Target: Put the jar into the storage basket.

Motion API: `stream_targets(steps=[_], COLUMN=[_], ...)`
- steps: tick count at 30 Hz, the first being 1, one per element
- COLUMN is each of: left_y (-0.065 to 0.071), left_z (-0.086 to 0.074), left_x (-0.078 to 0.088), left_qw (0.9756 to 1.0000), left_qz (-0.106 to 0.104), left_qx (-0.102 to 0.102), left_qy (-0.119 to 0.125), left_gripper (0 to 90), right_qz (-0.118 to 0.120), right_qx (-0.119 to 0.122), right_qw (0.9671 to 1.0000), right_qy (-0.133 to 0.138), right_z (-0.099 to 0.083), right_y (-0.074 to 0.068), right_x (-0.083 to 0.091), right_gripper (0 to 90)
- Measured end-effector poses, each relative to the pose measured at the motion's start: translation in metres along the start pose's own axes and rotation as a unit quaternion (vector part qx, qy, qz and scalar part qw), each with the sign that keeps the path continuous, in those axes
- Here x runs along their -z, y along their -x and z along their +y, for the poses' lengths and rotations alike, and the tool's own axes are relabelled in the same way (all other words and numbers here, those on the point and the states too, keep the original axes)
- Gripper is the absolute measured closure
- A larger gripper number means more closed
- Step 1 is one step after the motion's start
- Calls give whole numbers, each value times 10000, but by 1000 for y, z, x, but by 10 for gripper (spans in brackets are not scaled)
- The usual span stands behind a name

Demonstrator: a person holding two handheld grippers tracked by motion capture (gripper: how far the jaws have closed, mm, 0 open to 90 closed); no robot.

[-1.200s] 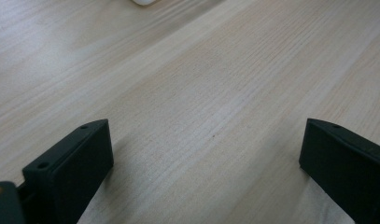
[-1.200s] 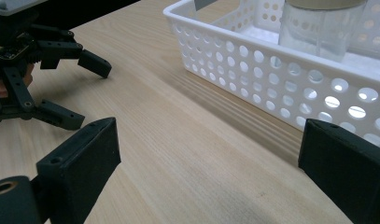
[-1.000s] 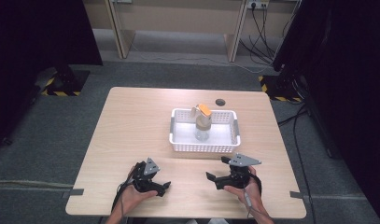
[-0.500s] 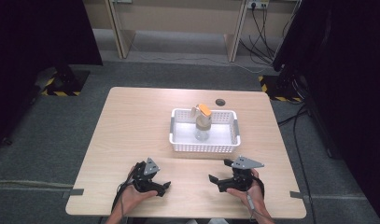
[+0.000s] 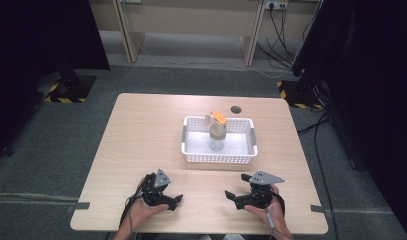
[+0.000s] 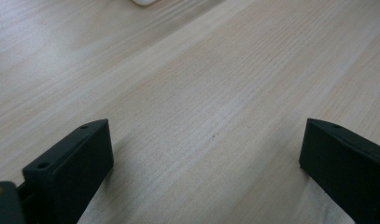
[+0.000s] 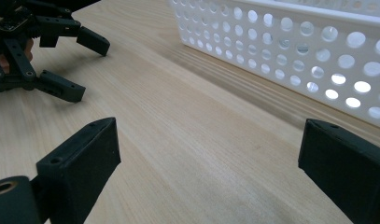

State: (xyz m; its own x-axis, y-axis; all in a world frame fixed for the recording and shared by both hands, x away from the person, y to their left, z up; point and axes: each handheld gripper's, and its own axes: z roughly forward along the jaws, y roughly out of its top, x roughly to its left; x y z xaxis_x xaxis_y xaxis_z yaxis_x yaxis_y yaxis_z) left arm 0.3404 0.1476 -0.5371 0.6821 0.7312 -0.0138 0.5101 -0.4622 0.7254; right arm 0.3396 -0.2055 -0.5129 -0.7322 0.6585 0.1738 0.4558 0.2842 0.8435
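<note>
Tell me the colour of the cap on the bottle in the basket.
Orange; the cap shows best in the high view.

The white basket (image 7: 290,51) is cut off at the right gripper view's edge

pale wood-grain desk (image 5: 141,135): light beige, fine streaks | white perforated plastic basket (image 5: 218,157): round-hole pattern on walls | clear bottle with orange cap (image 5: 217,131): orange top, see-through body | left tongs (image 5: 173,202): black, grey plate | right tongs (image 5: 232,197): black, grey plate | floor (image 5: 51,135): dark grey carpet
</note>
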Motion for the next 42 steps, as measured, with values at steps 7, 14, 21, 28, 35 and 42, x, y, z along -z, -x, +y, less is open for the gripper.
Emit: stream_targets(steps=[7,14,21,28,35,42], left_y=[0,0,0,0,0,0], left_z=[0,0,0,0,0,0], left_x=[0,0,0,0,0,0], left_qw=[10000,10000,10000,10000,10000,10000], left_qz=[0,0,0,1,2,1], left_qx=[0,0,0,1,0,1], left_qy=[0,-1,0,1,0,1], left_gripper=[20,19,19,19,19,19], right_qz=[-20,-41,-56,-79,-82,-100], right_qx=[-17,-54,-79,-125,-136,-152], right_qw=[10000,10000,10000,9999,9999,9998], right_qy=[7,3,16,32,38,50], right_z=[-3,-6,-9,-12,-14,-16], right_y=[0,1,2,3,2,3], right_x=[4,6,10,13,15,18], right_gripper=[57,56,56,56,57,56])
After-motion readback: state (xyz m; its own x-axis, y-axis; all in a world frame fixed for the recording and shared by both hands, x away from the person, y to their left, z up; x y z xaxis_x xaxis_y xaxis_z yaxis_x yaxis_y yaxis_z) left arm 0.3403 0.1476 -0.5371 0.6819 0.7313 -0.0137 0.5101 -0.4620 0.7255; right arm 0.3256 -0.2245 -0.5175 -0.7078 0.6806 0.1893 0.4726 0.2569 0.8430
